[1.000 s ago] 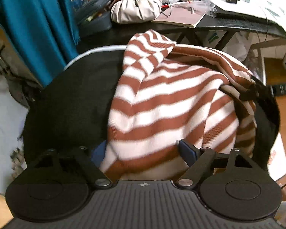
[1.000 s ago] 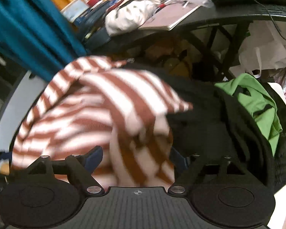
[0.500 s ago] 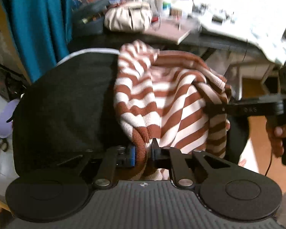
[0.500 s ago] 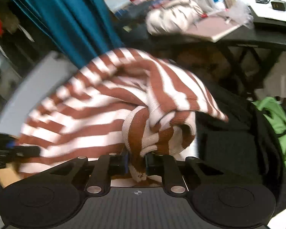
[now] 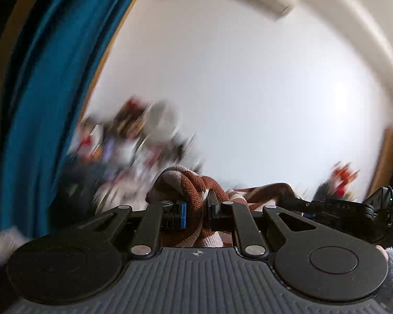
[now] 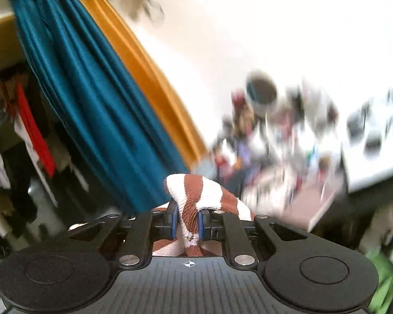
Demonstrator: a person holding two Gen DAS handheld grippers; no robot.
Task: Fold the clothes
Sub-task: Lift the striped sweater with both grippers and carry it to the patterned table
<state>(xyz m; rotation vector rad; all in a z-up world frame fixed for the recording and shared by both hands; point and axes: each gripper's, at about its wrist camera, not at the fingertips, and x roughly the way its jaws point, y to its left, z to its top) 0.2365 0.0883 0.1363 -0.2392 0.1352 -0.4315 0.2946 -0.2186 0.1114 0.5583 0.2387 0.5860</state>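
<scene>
Lift step: left gripper point(image 5: 195, 207) and right gripper point(image 6: 186, 222), low centre of each frame, each clamp the striped sweater point(image 6: 194, 196); next, spread it flat.

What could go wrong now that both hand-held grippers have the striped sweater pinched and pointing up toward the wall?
1. The left hand-held gripper pinches a thick rolled bunch of the striped sweater, so a layer may slip out.
2. The right hand-held gripper holds only a narrow fold near the sweater's edge; it might pull free.
3. Both views are blurred and aimed at the wall; the hanging cloth is unseen and could snag.
</scene>
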